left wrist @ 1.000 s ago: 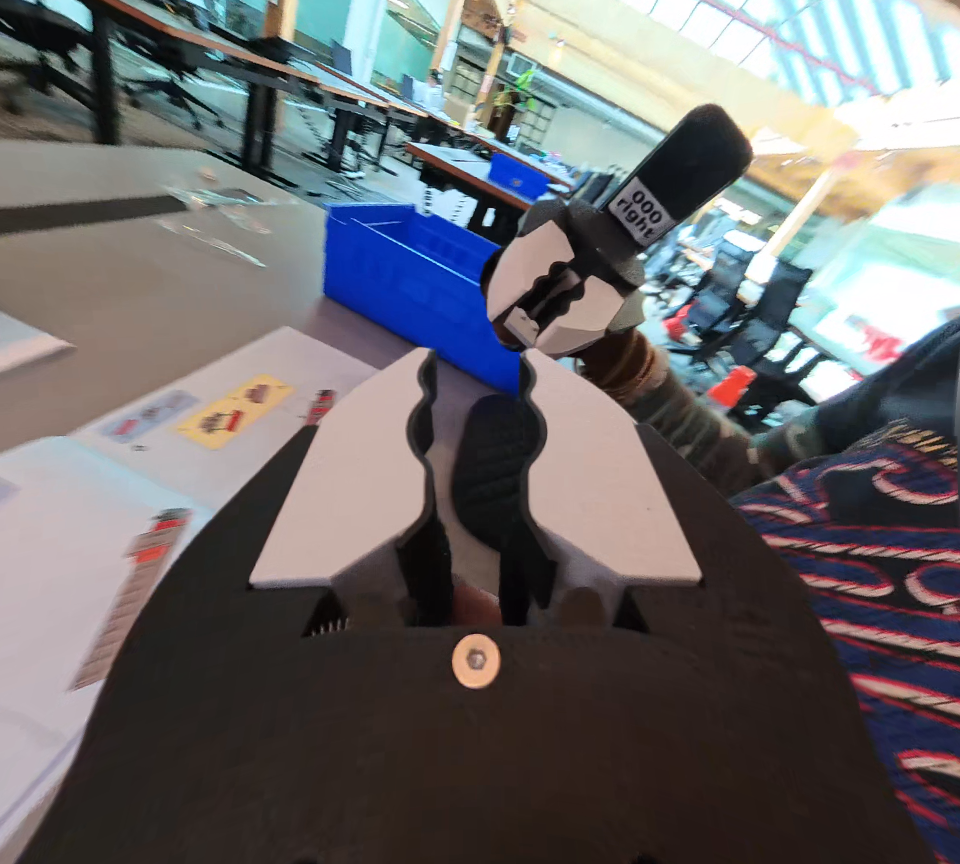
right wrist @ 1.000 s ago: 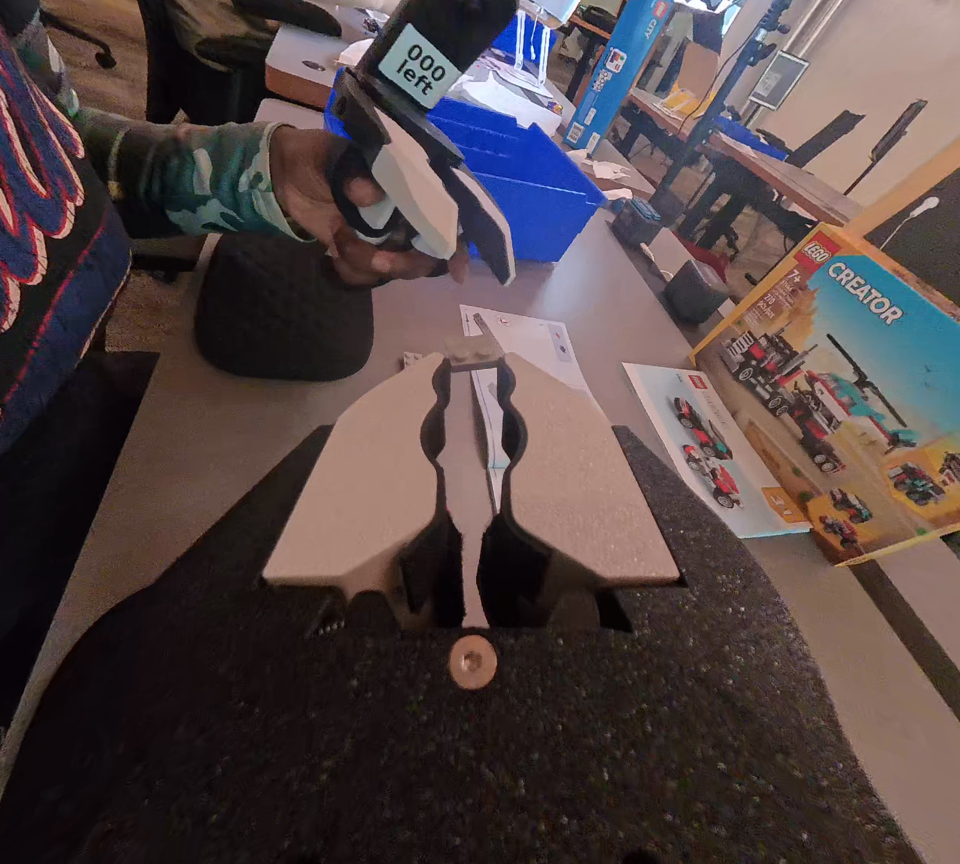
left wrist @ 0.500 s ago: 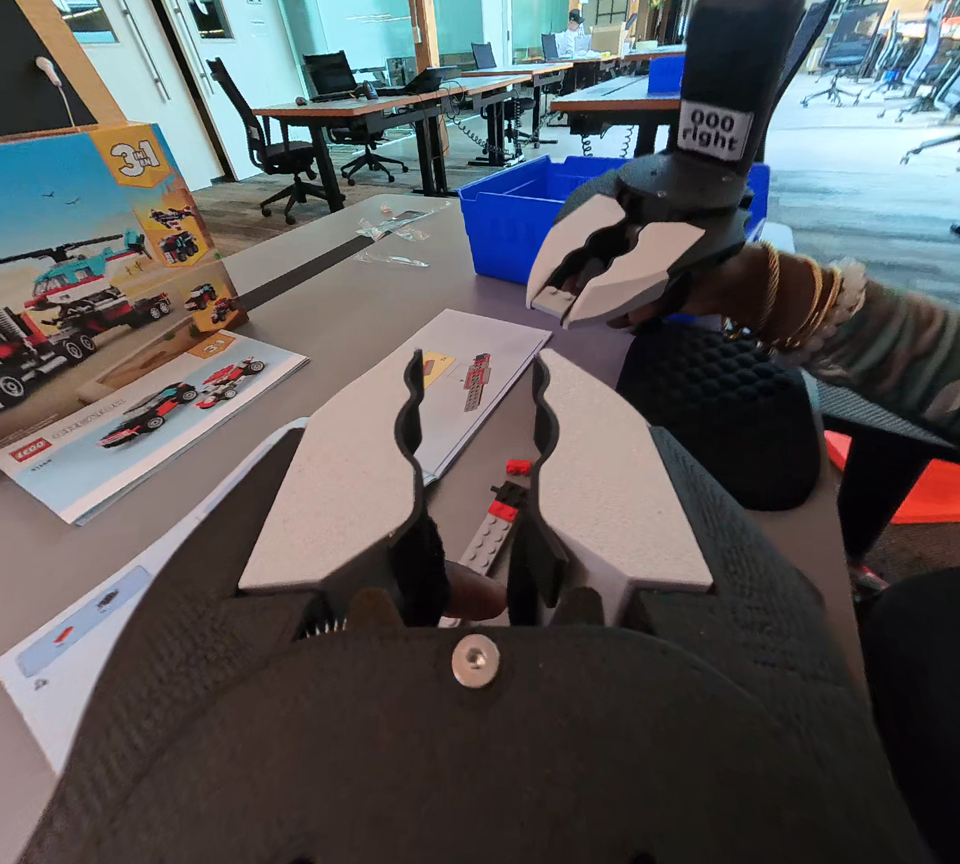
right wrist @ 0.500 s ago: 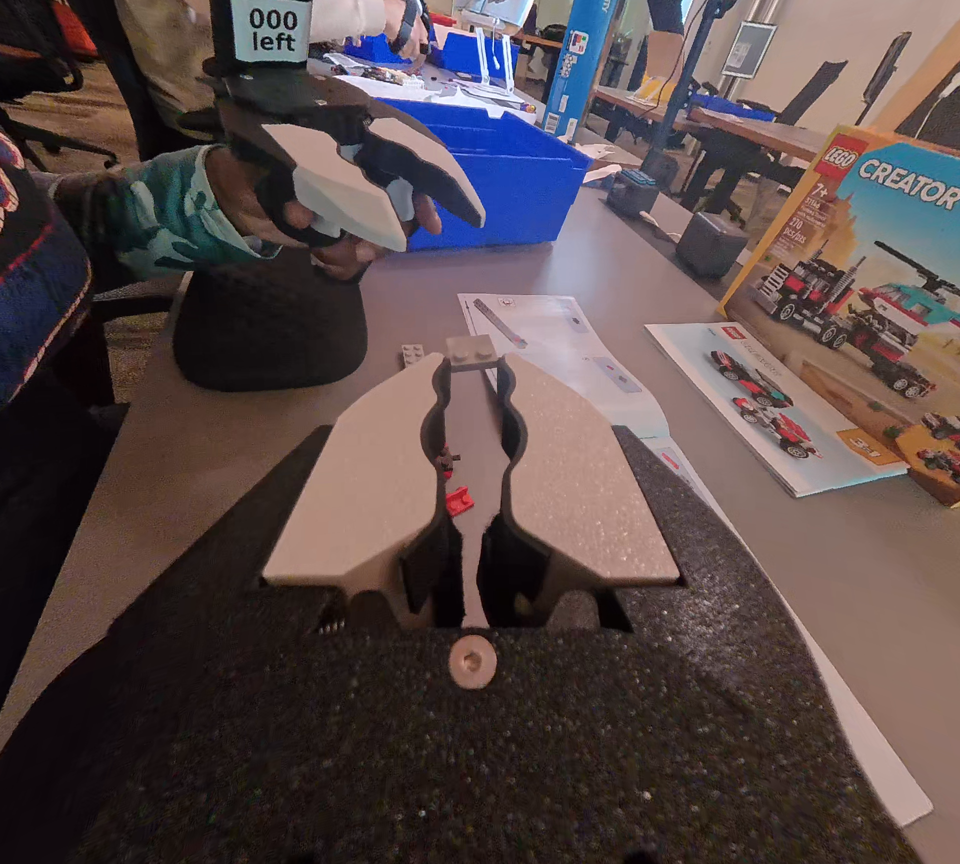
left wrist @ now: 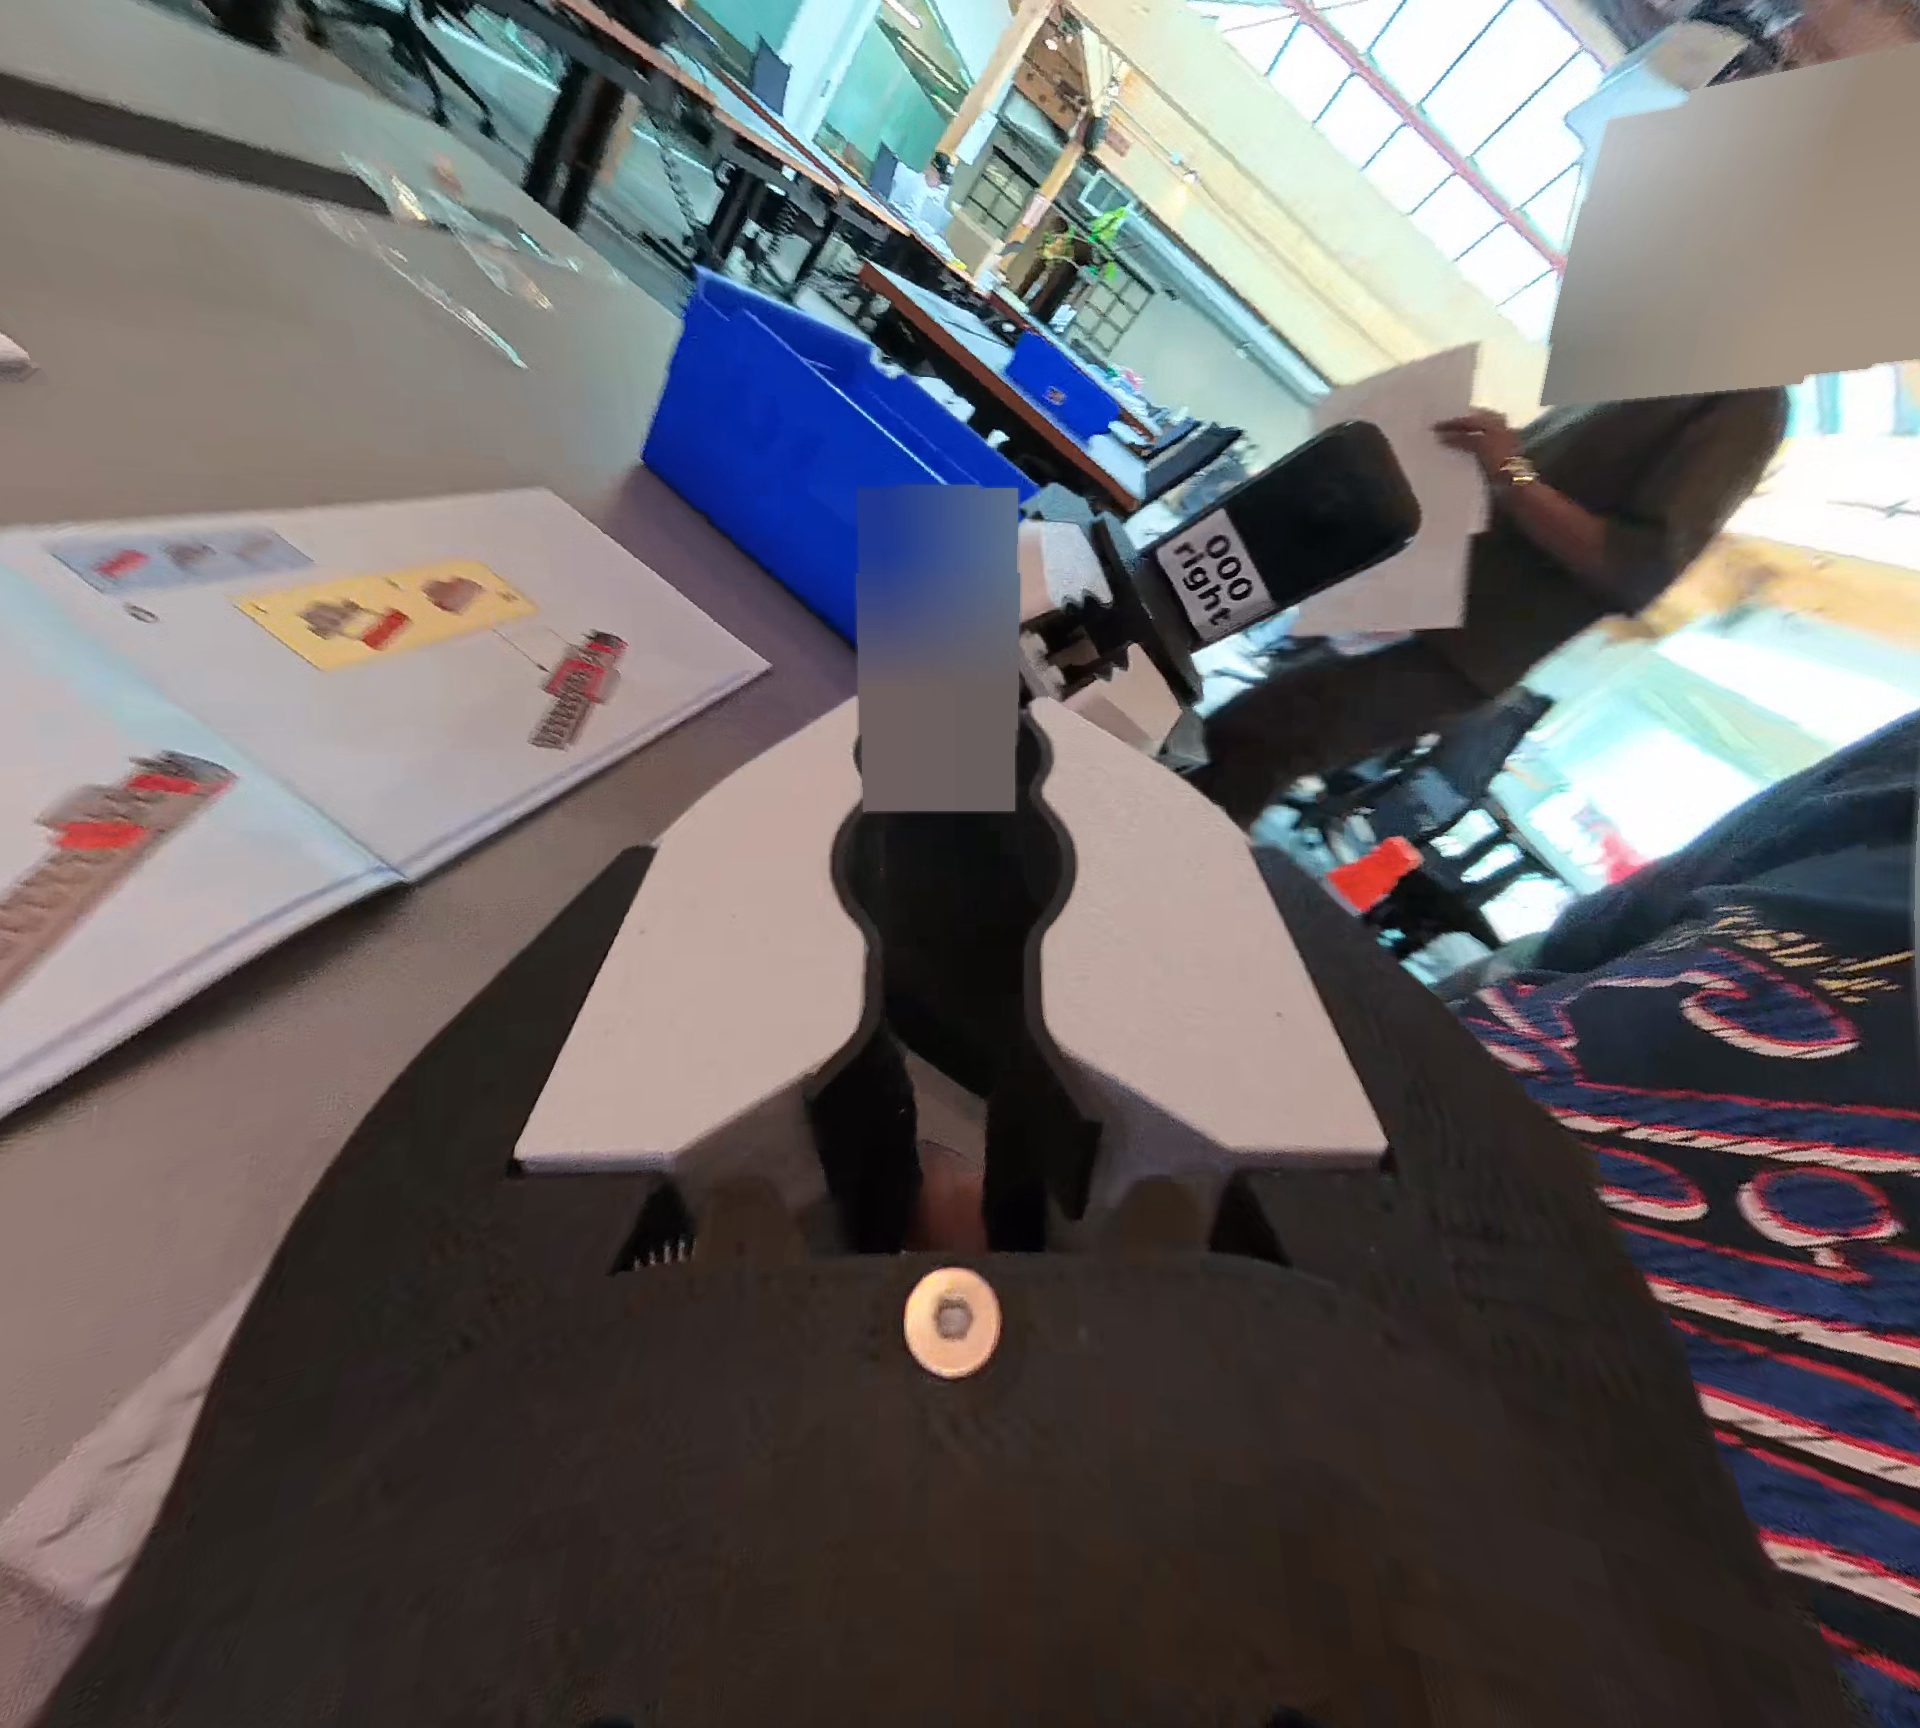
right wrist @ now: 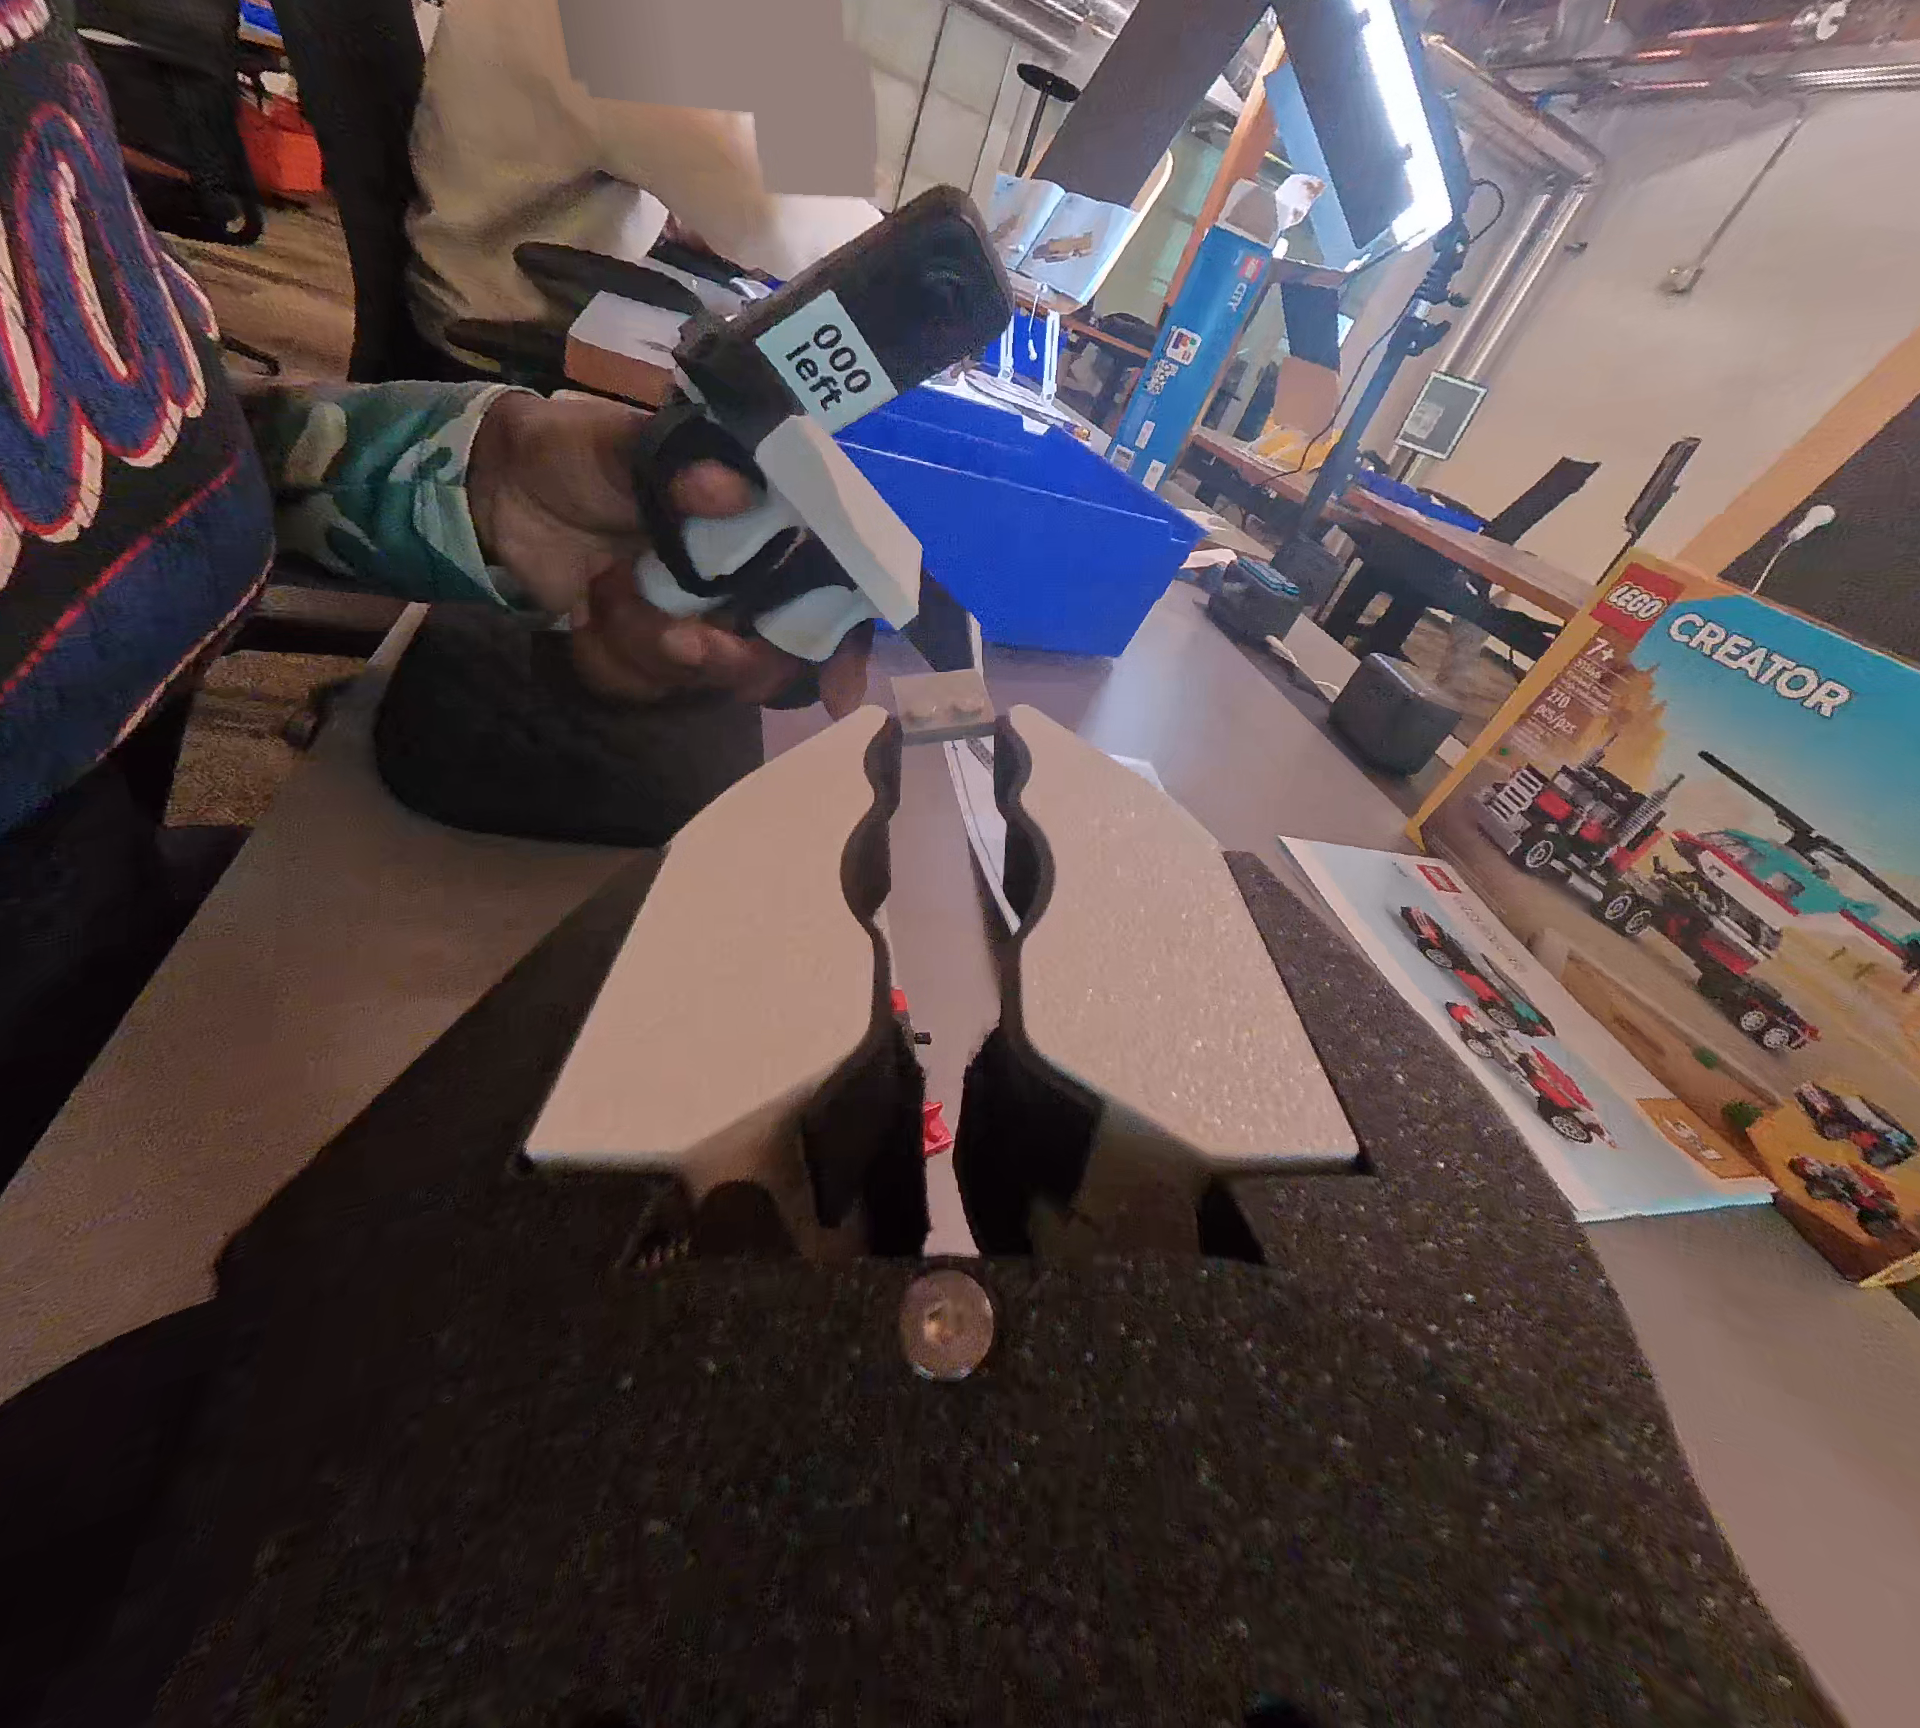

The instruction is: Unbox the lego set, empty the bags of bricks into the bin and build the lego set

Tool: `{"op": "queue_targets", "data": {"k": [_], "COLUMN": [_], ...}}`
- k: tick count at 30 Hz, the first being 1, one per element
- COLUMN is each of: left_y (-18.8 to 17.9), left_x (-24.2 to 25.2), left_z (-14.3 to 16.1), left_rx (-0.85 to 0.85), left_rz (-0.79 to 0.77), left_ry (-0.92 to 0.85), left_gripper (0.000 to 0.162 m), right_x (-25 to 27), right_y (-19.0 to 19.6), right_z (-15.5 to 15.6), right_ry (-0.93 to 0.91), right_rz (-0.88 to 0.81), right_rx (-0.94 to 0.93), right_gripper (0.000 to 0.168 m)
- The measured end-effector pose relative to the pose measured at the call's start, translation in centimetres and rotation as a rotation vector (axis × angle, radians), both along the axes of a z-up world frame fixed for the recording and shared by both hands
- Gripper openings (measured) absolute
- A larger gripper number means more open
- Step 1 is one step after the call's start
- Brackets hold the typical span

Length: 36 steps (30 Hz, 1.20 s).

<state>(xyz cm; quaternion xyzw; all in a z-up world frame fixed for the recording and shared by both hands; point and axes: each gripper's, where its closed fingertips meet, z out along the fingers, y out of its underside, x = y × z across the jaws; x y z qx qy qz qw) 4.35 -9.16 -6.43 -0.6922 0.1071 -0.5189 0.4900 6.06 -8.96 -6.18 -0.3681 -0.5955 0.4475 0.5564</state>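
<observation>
My right gripper (right wrist: 940, 722) is shut on a small grey plate (right wrist: 940, 704), pinched at its fingertips above the grey table (right wrist: 312, 951). My left gripper (right wrist: 883, 624) hovers just behind and left of that plate, tilted, held by a hand. In the left wrist view its jaws stand apart with nothing seen between them, and a blur patch hides the tips. The right gripper (left wrist: 1070, 639) shows just beyond them. An open instruction booklet (left wrist: 416, 691) lies on the left. The blue bin (left wrist: 790, 452) stands behind; it also shows in the right wrist view (right wrist: 1029, 535).
The set's box (right wrist: 1714, 826) stands at the right with a second booklet (right wrist: 1475, 982) before it. A black rounded pad (right wrist: 540, 743) sits at the table's near-left edge. Small red pieces (right wrist: 935, 1128) lie under my right gripper. Empty clear bags (left wrist: 447, 244) lie far off. Less than 4 cm separates the two grippers' tips.
The left gripper has tilted up and rolled, and the two grippers have come closer, tip to tip. The right gripper has risen a little, still holding the grey plate.
</observation>
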Motion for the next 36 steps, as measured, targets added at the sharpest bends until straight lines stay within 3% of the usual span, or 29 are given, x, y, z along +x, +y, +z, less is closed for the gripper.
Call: {"op": "queue_targets", "data": {"k": [14, 17, 36], "left_y": [-2.0, -2.4, -2.9], "left_x": [2.6, 2.6, 2.4], "left_z": [-0.7, -1.3, -2.4], "left_rx": [-0.170, -0.183, -0.280], "left_rz": [-0.191, -0.185, -0.216], "left_ry": [-0.185, -0.165, -0.183], "left_gripper": [0.014, 0.005, 0.004], "right_x": [-1.0, -1.0, -0.5], "right_y": [-2.3, -2.9, -3.0], "right_z": [-1.9, -2.3, -3.2], "right_ry": [-0.125, -0.143, -0.253], "right_rz": [0.017, 0.023, 0.046], "right_rx": [0.176, 0.190, 0.152], "right_gripper": [0.017, 0.017, 0.019]}}
